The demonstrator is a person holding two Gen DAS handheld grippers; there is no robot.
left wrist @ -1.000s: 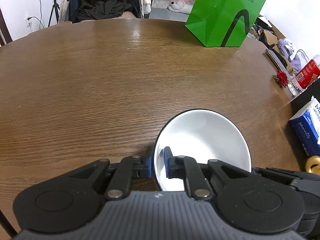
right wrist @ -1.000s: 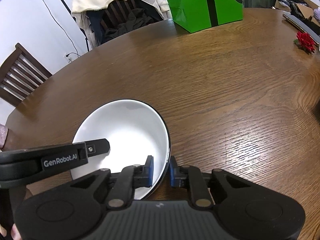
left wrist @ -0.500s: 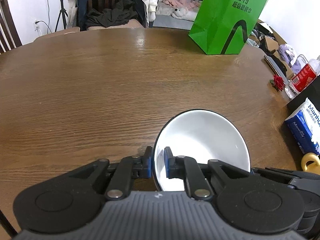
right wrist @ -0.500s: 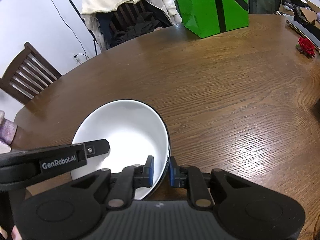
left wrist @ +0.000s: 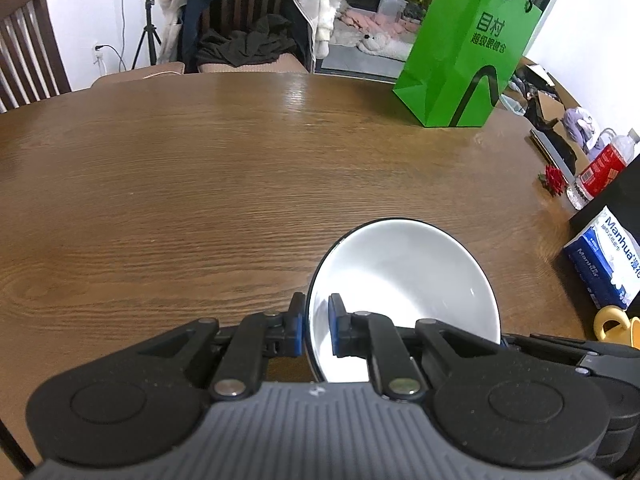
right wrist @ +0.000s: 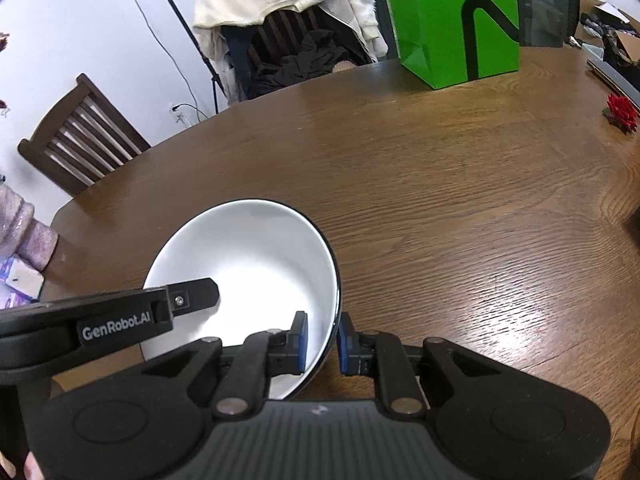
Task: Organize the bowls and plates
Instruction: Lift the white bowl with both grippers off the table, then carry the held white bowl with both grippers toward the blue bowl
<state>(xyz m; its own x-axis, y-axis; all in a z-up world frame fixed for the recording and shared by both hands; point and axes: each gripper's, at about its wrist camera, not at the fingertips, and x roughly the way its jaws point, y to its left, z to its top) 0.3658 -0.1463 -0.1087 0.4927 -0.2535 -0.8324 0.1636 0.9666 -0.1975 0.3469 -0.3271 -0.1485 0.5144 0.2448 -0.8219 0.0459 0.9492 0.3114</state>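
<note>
Both grippers, left [left wrist: 314, 330] & right [right wrist: 322, 342], have jaws pinched thin on opposite rims of the bowl [right wrist: 248, 276] above the table [right wrist: 460, 208]; uneven pull could slip/drop it.

Wooden table [left wrist: 200, 184]: green bag [left wrist: 464, 52], tissue pack [left wrist: 608, 260].

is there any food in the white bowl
No, the white black-rimmed bowl is bare inside, with only its glossy white surface showing.

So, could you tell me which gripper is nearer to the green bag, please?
Right, by a little. Both grippers clamp the white bowl: the right gripper on the rim toward the green bag, the left gripper on the opposite rim.
</note>
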